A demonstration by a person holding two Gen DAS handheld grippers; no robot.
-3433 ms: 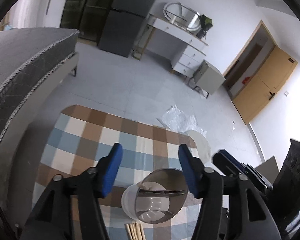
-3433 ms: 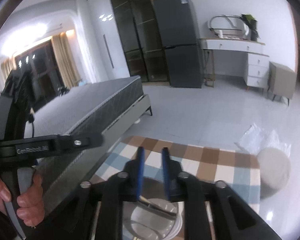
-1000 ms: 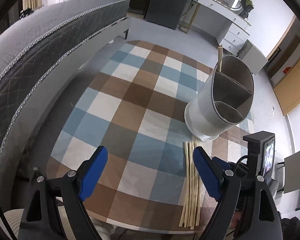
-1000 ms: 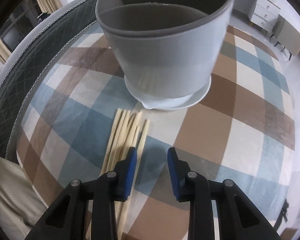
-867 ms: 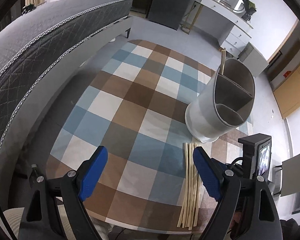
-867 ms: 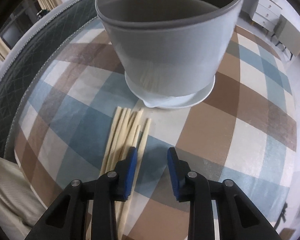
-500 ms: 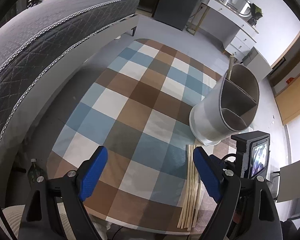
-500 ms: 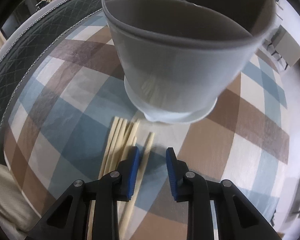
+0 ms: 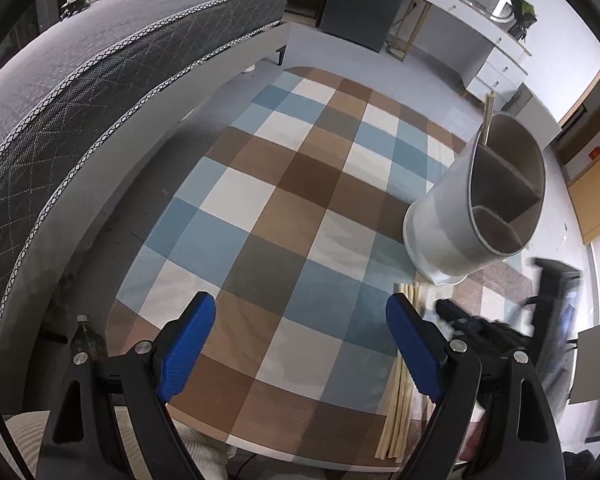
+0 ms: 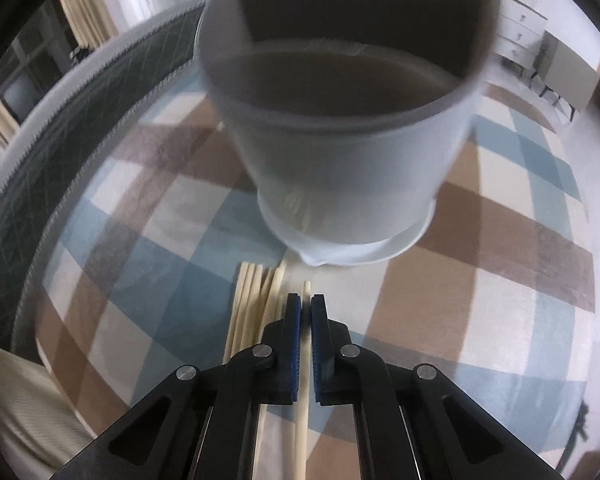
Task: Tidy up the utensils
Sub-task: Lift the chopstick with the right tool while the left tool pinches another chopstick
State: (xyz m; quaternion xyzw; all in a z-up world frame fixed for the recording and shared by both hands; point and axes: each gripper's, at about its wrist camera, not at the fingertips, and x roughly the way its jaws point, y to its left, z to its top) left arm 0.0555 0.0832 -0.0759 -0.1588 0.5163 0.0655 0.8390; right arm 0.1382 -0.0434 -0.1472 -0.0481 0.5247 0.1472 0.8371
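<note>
Right gripper (image 10: pixel 305 311): clamped on a single chopstick (image 10: pixel 303 408), set slightly apart from the pile
Left gripper (image 9: pixel 300 344): jaws wide, holding nothing, above the checked surface (image 9: pixel 260 216)
Chopsticks (image 10: pixel 252 304): lie bundled just in front of the grey holder (image 10: pixel 340 140)
Risk, grip: the thin stick could pivot or slip between the pads when lifted
Risk, neighbours: the left pad sits close to the pile and may drag it
Risk, holder: a tilted stick may strike the rim and tip it
</note>
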